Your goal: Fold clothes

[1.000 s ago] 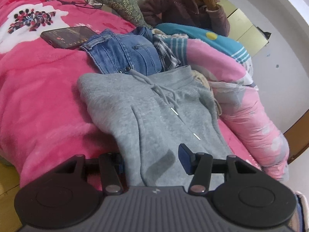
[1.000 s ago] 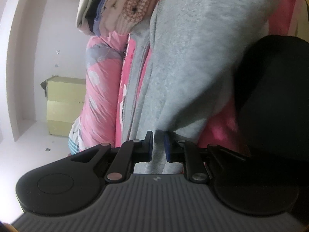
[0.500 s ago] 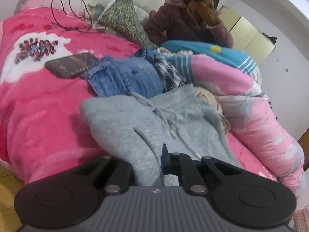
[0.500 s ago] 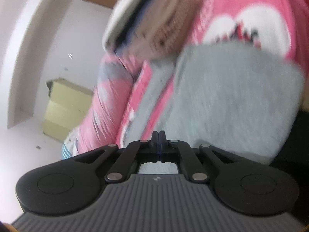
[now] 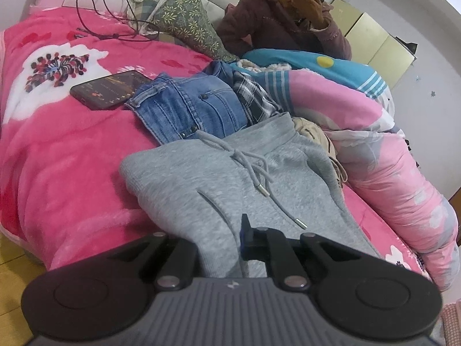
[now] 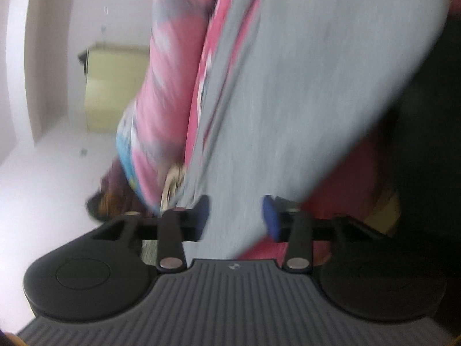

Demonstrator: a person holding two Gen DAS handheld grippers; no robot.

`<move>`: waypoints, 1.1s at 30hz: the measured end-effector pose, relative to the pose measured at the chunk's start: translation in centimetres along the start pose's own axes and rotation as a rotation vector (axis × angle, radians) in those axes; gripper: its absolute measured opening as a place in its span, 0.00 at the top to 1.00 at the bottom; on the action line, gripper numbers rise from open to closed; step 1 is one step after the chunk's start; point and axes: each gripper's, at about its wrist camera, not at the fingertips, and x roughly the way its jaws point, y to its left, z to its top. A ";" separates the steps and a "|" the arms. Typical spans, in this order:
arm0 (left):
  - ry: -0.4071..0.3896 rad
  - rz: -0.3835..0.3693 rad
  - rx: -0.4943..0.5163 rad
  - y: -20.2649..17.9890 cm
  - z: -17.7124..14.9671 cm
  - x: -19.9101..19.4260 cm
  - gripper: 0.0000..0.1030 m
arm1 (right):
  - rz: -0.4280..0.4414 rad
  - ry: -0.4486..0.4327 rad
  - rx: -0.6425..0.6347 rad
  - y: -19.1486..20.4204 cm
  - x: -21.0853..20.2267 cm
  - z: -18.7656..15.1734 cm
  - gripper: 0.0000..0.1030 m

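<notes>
The grey sweatpants [image 5: 230,178] lay on the pink bed cover [image 5: 63,155] in the centre of the left wrist frame, waistband and drawstring toward the upper middle, with the jeans [image 5: 190,106] just behind them and a phone [image 5: 111,89] to the upper left beside the jeans. At the lower edge of that frame the left gripper [image 5: 222,242] had its jaws drawn in on a fold of the grey cloth; a second before they had stood wide apart around it, so the grip on the near end of the sweatpants was made within that second. The left finger was largely hidden behind the fabric, so the clamp is judged from the cloth bunched between the two.

In the right wrist frame, which was heavily blurred by motion, the right gripper [image 6: 234,216] showed its blue pads [image 6: 270,216] well apart, with grey fabric running between them across the centre and upper right. Half a second before those jaws had been pressed together, and a second before they were nipping the grey cloth, so the right side had let go and reopened. Whether the cloth touched the pads could not be told through the blur.

I judge that the hold had passed from right to left: the left now carried the garment's near end, while the right was freed to take a fresh hold for the next fold.
</notes>
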 end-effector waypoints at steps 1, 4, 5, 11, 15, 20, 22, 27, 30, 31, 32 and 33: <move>0.002 0.001 0.000 0.0 0.0 0.1 0.92 | -0.001 0.030 0.003 0.0 0.8 -0.3 0.57; 0.008 0.005 0.001 0.1 0.0 0.3 0.92 | -0.027 0.093 0.009 0.2 2.4 -0.4 0.56; 0.009 0.006 0.000 0.1 0.0 0.3 0.92 | -0.034 0.108 0.010 0.3 2.7 -0.4 0.56; 0.012 0.009 -0.009 0.4 -0.2 1.1 0.92 | -0.027 0.211 0.095 -0.9 3.7 -0.7 0.48; 0.012 0.002 -0.016 0.7 -0.1 1.5 0.92 | -0.006 0.062 0.107 -1.0 1.4 0.0 0.51; 0.009 -0.008 -0.017 1.0 -0.2 2.1 0.92 | -0.031 -0.184 0.093 -0.8 -2.9 2.0 0.70; 0.008 -0.008 -0.019 1.2 -0.3 2.4 0.92 | -0.060 -0.243 0.115 -1.2 -3.9 2.8 0.79; 0.011 -0.008 -0.022 1.3 -0.2 2.5 0.91 | -0.094 -0.397 0.141 -2.5 -5.7 4.2 0.91; 0.009 -0.002 -0.009 1.2 -0.1 2.4 0.91 | -0.086 -0.472 0.121 -3.1 -7.6 5.1 0.95; 0.007 0.004 -0.003 1.0 -0.1 2.3 0.92 | -0.076 -0.479 0.109 -3.0 -7.7 5.2 0.96; 0.003 0.012 0.002 0.8 -0.1 2.1 0.93 | -0.067 -0.485 0.084 -2.5 -7.7 5.2 0.96; -0.005 0.023 0.004 0.6 0.0 1.9 0.93 | -0.059 -0.490 0.056 -1.9 -7.8 5.2 0.96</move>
